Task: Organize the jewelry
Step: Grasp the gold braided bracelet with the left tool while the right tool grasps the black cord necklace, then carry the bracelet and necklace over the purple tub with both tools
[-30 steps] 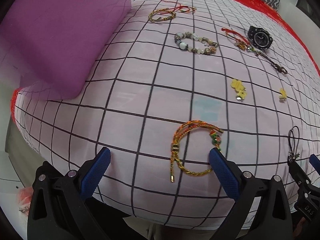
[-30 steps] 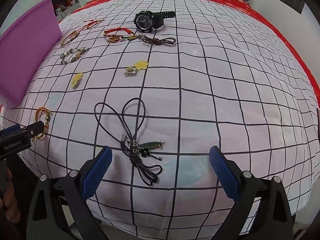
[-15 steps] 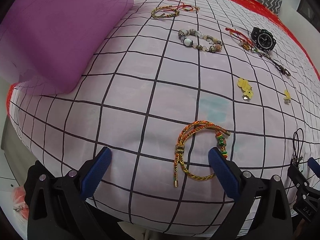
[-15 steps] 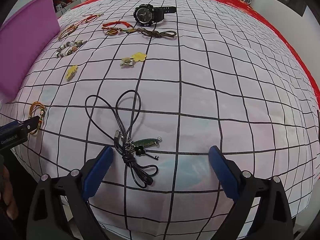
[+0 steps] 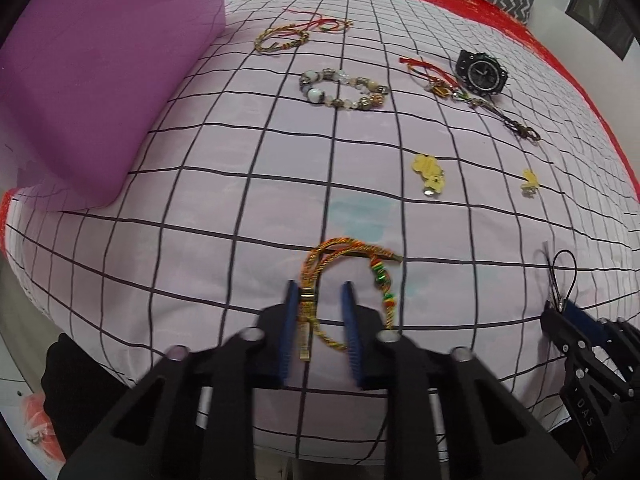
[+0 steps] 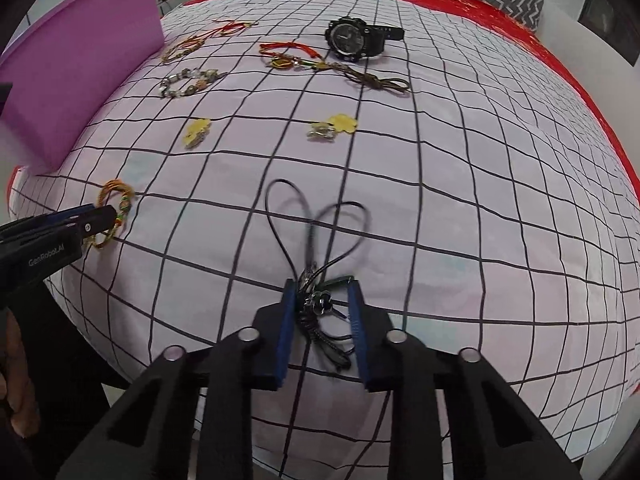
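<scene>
An orange braided bracelet lies on the checked bedspread near its front edge; it also shows in the right wrist view. My left gripper has its jaws narrowed around the bracelet's clasp side, with a gap still between them. A black cord necklace with charms lies in front of my right gripper, whose jaws are narrowed around the charm cluster, not fully shut. A purple box stands at the left.
Farther back lie a beaded bracelet, a gold braided bracelet, a red cord charm, a black watch, two yellow charms. Red sheet and pillows beyond.
Both grippers have gone from wide open to nearly closed. The left has moved forward onto the orange bracelet, the right forward onto the black cord's charms.
</scene>
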A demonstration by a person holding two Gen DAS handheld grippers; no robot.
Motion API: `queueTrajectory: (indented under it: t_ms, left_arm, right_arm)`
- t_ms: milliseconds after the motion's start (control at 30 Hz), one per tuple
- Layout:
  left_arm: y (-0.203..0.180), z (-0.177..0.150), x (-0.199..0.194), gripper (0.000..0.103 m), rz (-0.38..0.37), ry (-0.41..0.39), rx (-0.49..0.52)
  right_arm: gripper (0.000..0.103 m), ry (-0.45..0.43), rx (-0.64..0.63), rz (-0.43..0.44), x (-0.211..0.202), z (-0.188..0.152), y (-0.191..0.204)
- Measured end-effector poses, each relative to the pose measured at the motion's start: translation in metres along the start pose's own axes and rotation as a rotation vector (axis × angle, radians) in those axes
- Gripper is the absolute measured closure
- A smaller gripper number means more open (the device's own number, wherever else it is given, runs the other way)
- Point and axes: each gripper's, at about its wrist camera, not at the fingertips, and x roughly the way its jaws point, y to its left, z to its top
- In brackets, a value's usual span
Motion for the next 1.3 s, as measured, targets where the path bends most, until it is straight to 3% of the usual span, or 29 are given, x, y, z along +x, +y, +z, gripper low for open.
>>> queueTrajectory:
  t_ms: [367, 900, 1300]
  left_arm:
    - [0.007, 0.007, -0.014, 0.095, -0.093, 0.004, -0.041]
    - [0.007, 0.041, -0.092, 0.095, -0.096, -0.171, -0.013]
    - [0.027, 0.084, -0.158, 0.095, -0.089, -0.323, -0.004]
  right_arm:
    - [0.094, -0.041, 0.061, 0.056, -0.019, 0.007, -0.010]
    - [0.094, -0.159, 0.061, 0.122, -0.062, 0.041, 0.001]
    - [0.094, -0.304, 0.005, 0.191, -0.116, 0.113, 0.032]
